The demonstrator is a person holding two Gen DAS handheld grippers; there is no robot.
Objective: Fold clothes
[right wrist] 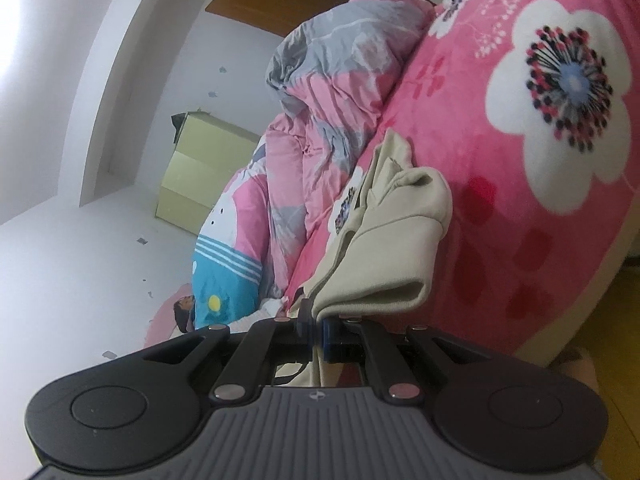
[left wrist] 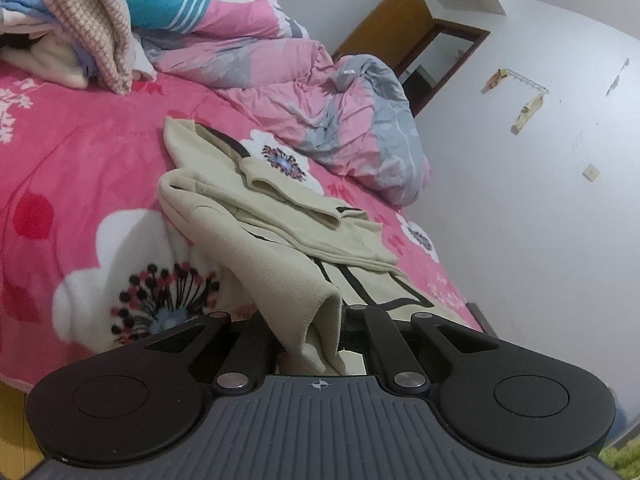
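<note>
Closest to me, both sets of jaws are clamped on the same cream garment (left wrist: 256, 216): my left gripper (left wrist: 320, 344) pinches a ribbed edge that stands up folded between the jaws, and my right gripper (right wrist: 316, 332) bites a folded edge of the same cloth, with a fold bulging out just past its tips. From each grip the garment runs straight away from me, its long axis lying along the line my jaws point, and its far part rests on the pink flowered bed (left wrist: 80, 168). As I judge it, the coming move turns on that: the held edges are at my end, raised, and the resting end lies ahead, so the cloth would be carried forward over itself to fold. Neither hand looks clearly nearer the far end; I cannot tell from these views. The left view shows the garment's full run, a sleeve lying across it and dark stripes on its front, which the right view hides behind the bulging fold. The right view, rolled on its side, shows the rumpled pink and grey quilt (right wrist: 320, 92) beyond and a pale cabinet (right wrist: 200, 176) by the wall.
</note>
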